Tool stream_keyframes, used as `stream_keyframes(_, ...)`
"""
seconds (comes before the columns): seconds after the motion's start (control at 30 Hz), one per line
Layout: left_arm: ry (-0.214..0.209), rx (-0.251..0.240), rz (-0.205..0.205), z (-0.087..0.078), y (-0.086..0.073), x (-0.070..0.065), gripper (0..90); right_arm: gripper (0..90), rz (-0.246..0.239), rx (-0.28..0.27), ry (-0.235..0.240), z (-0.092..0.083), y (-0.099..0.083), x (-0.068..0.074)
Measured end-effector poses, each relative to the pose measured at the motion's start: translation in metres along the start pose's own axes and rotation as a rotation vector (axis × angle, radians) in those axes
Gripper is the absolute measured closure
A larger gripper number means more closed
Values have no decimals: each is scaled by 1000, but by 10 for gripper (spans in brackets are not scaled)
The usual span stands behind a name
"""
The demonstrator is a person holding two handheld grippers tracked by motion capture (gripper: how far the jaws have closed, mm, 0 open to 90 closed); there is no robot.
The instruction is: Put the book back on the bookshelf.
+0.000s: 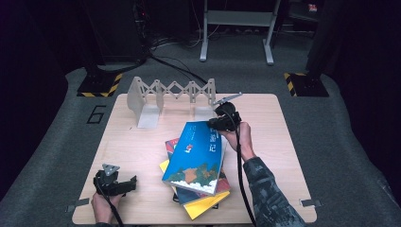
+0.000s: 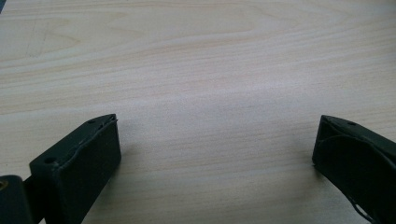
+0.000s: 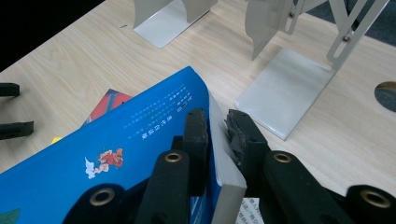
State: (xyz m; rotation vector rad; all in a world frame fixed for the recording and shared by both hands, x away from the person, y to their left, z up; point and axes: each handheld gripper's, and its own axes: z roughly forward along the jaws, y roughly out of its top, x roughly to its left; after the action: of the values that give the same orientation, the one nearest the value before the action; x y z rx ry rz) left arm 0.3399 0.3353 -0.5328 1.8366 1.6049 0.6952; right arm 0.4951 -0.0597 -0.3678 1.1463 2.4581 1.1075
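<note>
One blue book (image 3: 135,140) (cartoon cover), tilted, clamped by right gripper (image 3: 218,133), left gripper (image 2: 215,149) wide, empty.

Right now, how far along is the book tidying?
Nothing is done: the rack holds no books. In hand: the right tongs clamp the blue book, one end raised off the pile. The left tongs rest open. Left: shelve it, then the pile.

- A large numeral "6" (image 1: 96,114) is marked on the grey floor mat left of the wooden table.
- The blue book (image 1: 197,156) carries white Chinese characters down its cover, too small to read.
- Fine print in rows on that cover, seen from the right gripper view, is also illegible.
</note>
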Motion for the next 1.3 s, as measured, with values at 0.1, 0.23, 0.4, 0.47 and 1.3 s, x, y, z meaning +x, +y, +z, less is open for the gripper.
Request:
stream_keyframes(0.1,1,-2,-1,0,0,0,7,780,-20,-5,-18,-2,2,4)
stream_keyframes(0.23,3,-2,-1,0,0,0,7,780,-51,-13,-30,-4,3,9)
stream_keyframes(0.4,3,-3,-3,1,0,-1,5,779,-78,-26,-49,-9,6,15)
stream_keyframes(0.47,3,0,-6,1,1,-1,5,779,-90,-31,-57,-11,7,17)
stream_keyframes(1.3,-32,39,3,3,9,-4,22,784,-214,-95,-112,-35,36,33)
